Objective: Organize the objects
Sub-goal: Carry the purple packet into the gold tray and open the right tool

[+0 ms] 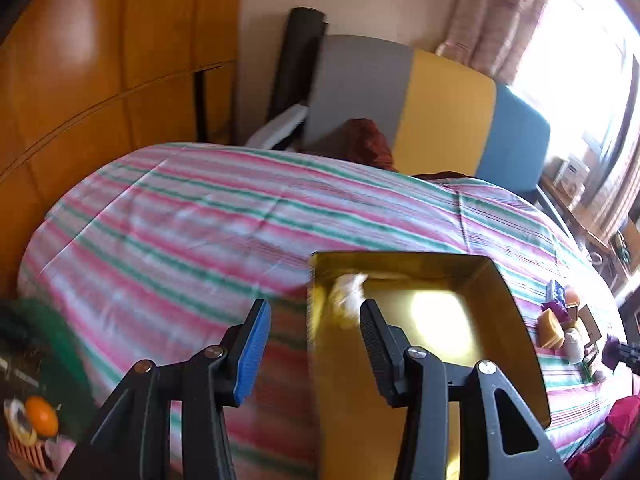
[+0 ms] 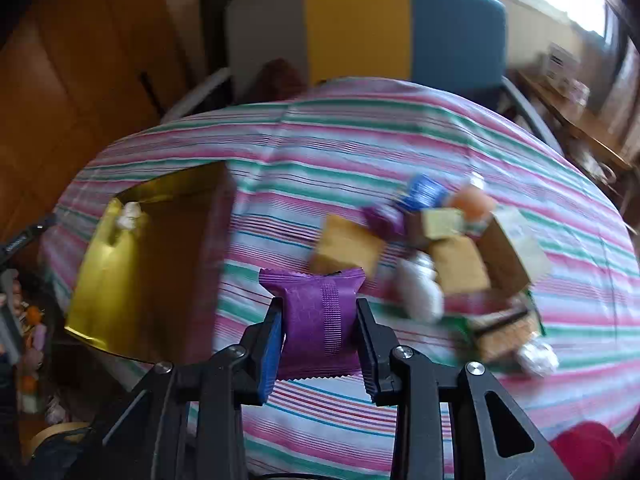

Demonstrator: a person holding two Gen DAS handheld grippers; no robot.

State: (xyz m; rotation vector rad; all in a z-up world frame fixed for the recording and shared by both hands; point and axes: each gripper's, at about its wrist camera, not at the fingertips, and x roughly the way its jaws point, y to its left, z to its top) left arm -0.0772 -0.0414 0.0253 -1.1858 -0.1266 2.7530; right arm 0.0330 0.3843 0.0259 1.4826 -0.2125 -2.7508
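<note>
My right gripper (image 2: 320,334) is shut on a purple snack packet (image 2: 318,320) and holds it above the striped tablecloth (image 2: 360,140). A gold box (image 2: 104,280) stands open to its left, with a white wrapped item (image 2: 130,214) inside at the far corner. A pile of snacks (image 2: 448,248) lies to the right. My left gripper (image 1: 312,348) is open and empty; its right finger reaches over the gold box (image 1: 516,320), its left finger stays outside the box wall. The white item (image 1: 348,292) shows inside. The snack pile (image 1: 568,332) lies far right.
A grey, yellow and blue chair back (image 1: 440,108) stands behind the table. A wooden wardrobe (image 1: 80,60) is on the left. An orange (image 1: 42,416) and other items sit low at the left, off the table. Something red (image 2: 588,452) lies at the near right edge.
</note>
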